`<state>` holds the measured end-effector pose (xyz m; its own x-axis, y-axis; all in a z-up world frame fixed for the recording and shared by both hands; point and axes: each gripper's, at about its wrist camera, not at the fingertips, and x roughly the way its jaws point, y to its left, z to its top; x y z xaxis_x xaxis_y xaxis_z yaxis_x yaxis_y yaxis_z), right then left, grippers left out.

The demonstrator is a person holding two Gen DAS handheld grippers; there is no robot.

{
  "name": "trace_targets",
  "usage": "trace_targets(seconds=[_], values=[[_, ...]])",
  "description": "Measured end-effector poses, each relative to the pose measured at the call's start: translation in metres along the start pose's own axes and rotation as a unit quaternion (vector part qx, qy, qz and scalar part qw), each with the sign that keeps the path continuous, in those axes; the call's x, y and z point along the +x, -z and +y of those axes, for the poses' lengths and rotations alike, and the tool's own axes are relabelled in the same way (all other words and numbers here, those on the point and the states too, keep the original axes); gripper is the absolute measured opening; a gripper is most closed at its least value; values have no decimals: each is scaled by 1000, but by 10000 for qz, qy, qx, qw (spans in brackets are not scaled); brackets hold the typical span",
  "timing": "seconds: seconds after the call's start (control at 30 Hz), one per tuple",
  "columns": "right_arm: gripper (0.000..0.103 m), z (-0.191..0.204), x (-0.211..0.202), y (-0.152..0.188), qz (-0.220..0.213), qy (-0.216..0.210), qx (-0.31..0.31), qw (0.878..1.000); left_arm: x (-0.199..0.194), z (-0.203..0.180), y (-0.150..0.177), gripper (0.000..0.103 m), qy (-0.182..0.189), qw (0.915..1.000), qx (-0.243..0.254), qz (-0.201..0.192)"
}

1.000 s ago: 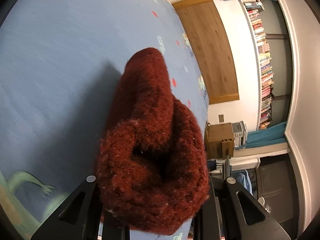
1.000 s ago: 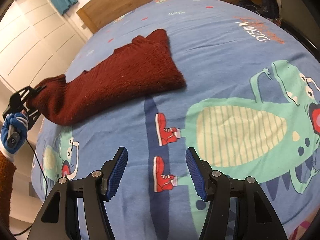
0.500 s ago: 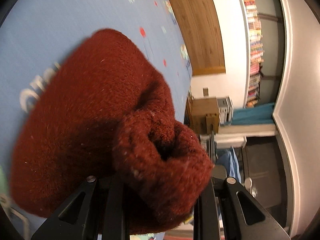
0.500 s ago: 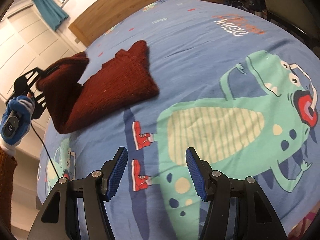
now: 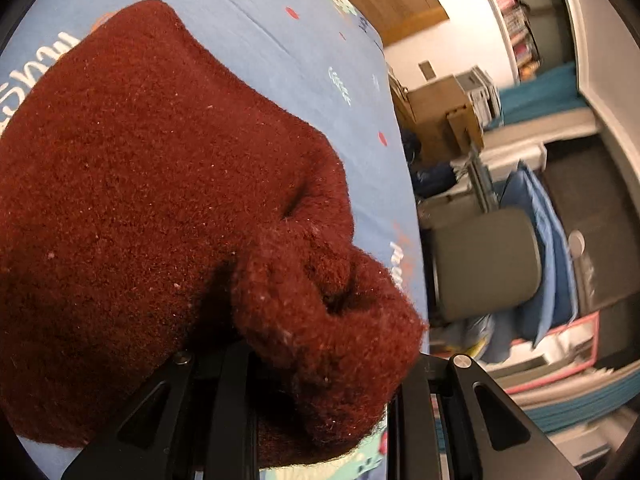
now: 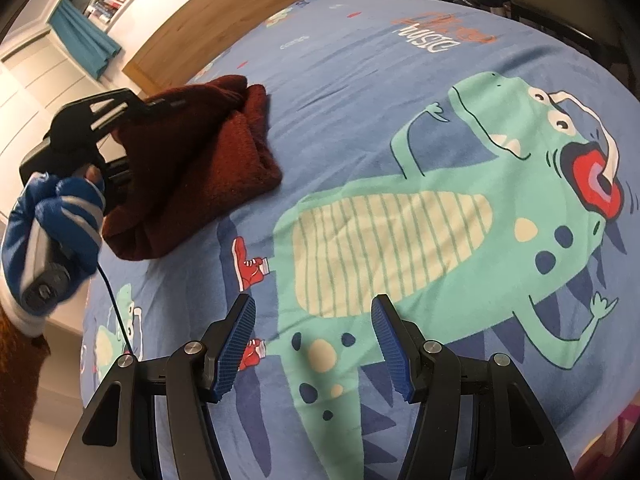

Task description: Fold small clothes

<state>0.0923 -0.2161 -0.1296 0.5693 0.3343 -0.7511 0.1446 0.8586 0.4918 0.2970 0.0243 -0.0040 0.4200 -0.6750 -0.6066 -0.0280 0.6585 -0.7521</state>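
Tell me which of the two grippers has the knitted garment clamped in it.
The left gripper, held in the striped-gloved hand: its jaws pinch a bunched edge of the dark red knit. The right gripper hangs open over the dinosaur duvet, empty.

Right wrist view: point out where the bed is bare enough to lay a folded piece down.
Free: the wide stretch of duvet right of the maroon sweater, over the green dinosaur print, and ahead of the open right gripper. Crowded: the upper-left corner, where the left gripper holds the sweater.
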Motion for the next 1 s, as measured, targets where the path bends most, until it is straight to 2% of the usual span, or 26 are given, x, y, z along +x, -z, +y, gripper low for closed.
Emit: trace_targets(seconds=[0.17,0.37,0.47,0.57,0.7,0.9,1.0], values=[[62,0,2,1,17,-30,2,10000,0,-17,11,17,-235,9989,414,-6],[62,-5,2,0,-9,-48,89,9999,37,-38,33,18,-814,9932,808,179],[62,-7,1,0,-17,-66,153,9999,40,-40,39,20,-925,9912,931,190],[62,-7,1,0,-12,-64,157,9999,43,-46,45,28,-922,9906,988,216],[62,-6,0,0,-15,-53,140,9999,46,-57,51,46,-782,9897,1159,321],[62,-5,-2,0,-37,3,136,9999,47,-75,57,48,-498,9869,1407,617],[62,0,-6,-4,-62,68,1,10000,35,-85,57,48,-355,9836,1641,652]])
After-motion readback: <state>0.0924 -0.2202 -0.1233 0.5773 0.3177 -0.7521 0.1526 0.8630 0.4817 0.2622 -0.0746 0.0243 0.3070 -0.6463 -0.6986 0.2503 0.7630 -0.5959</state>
